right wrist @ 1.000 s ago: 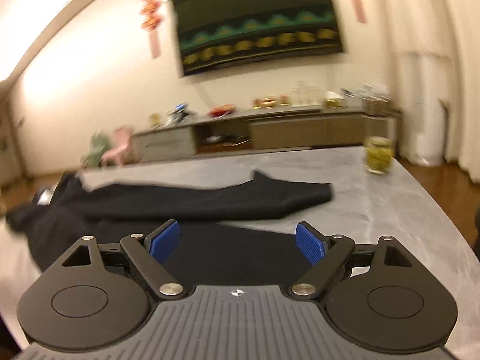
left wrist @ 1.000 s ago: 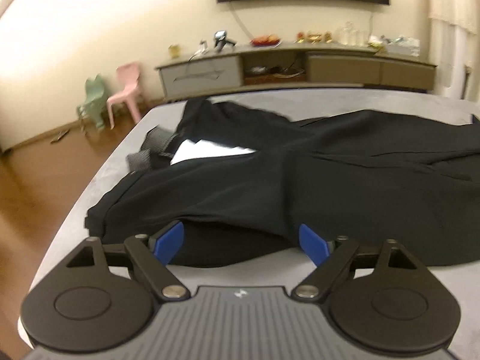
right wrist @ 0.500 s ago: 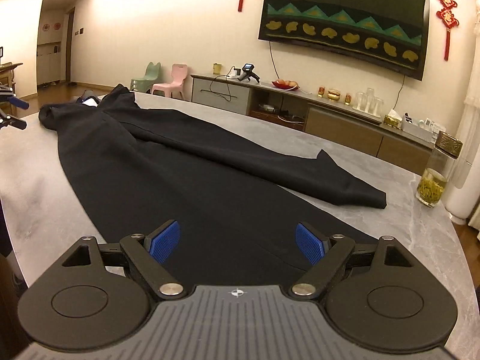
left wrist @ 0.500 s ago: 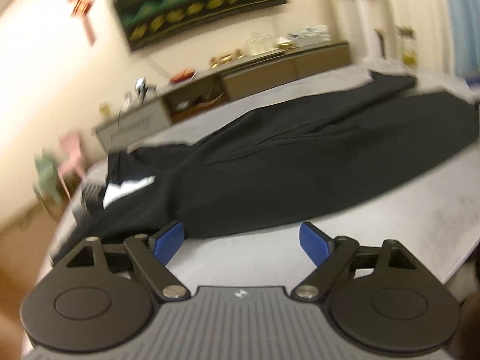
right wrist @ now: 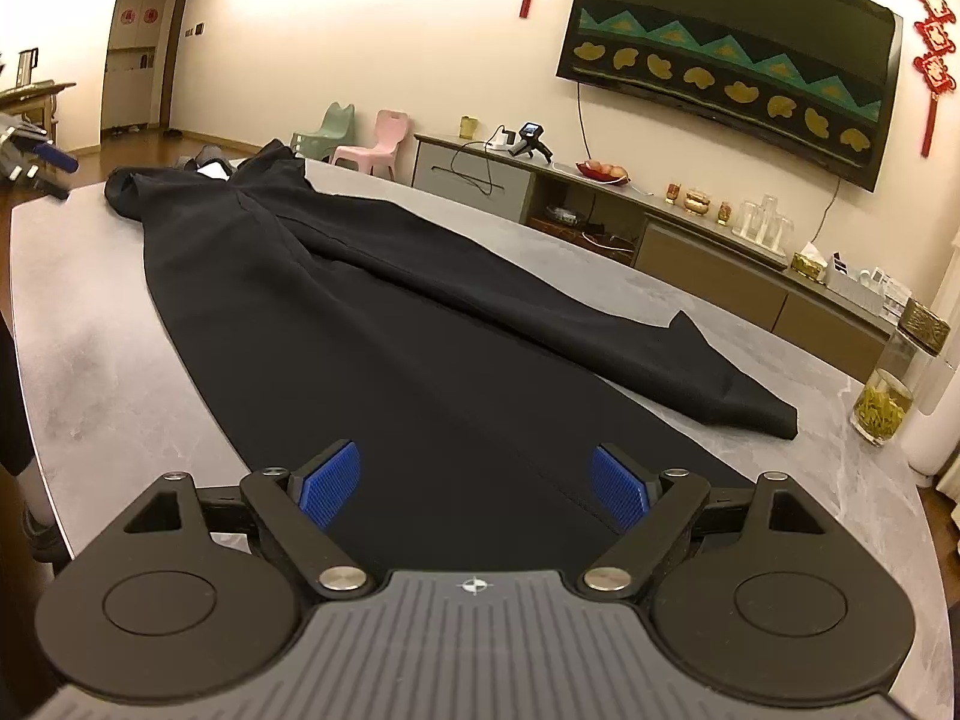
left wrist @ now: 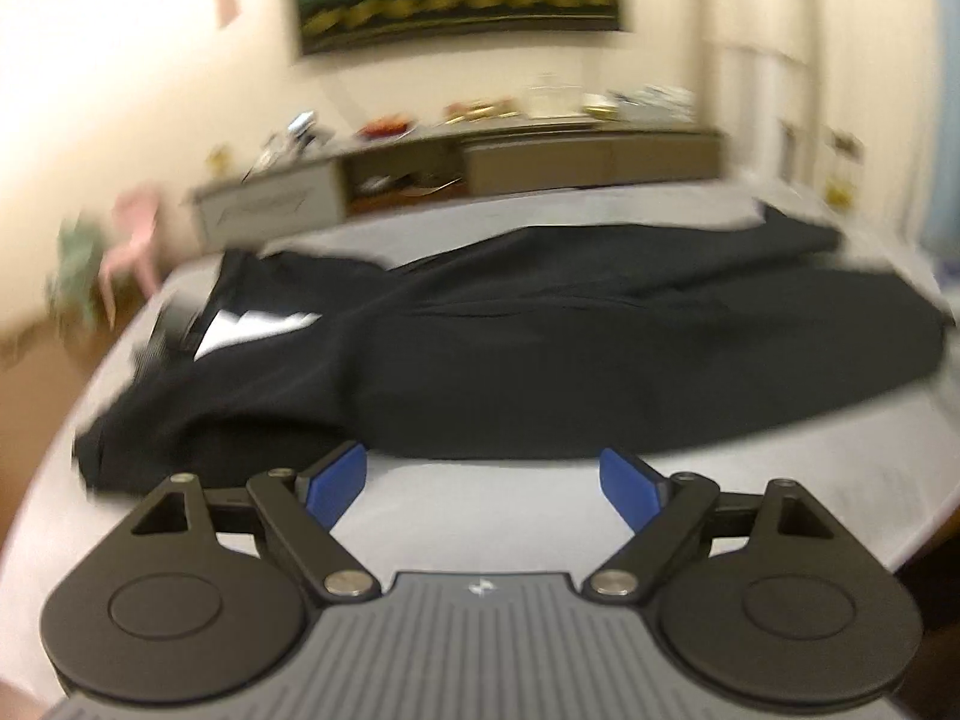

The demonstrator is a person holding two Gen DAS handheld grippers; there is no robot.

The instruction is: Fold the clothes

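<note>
Black trousers (right wrist: 372,324) lie stretched out on the grey marbled table (right wrist: 84,324), waistband far left, legs running toward me. In the blurred left wrist view the waistband end with a white lining (left wrist: 258,324) lies to the left. My left gripper (left wrist: 480,477) is open over bare table just short of the trousers' (left wrist: 540,360) near edge. My right gripper (right wrist: 477,483) is open and empty above the near leg's hem end. The far leg ends at a hem (right wrist: 750,408) to the right.
A glass jar of tea (right wrist: 882,414) stands near the table's right edge. Someone's dark-clothed leg (right wrist: 12,408) is at the left table edge. Behind the table are a low cabinet (right wrist: 708,258) and two small chairs (right wrist: 378,144).
The left wrist view swung right along the trousers, then back toward the waistband, and is now blurred. The right wrist view rolled level and settled at the hem end. Both grippers stayed open.
</note>
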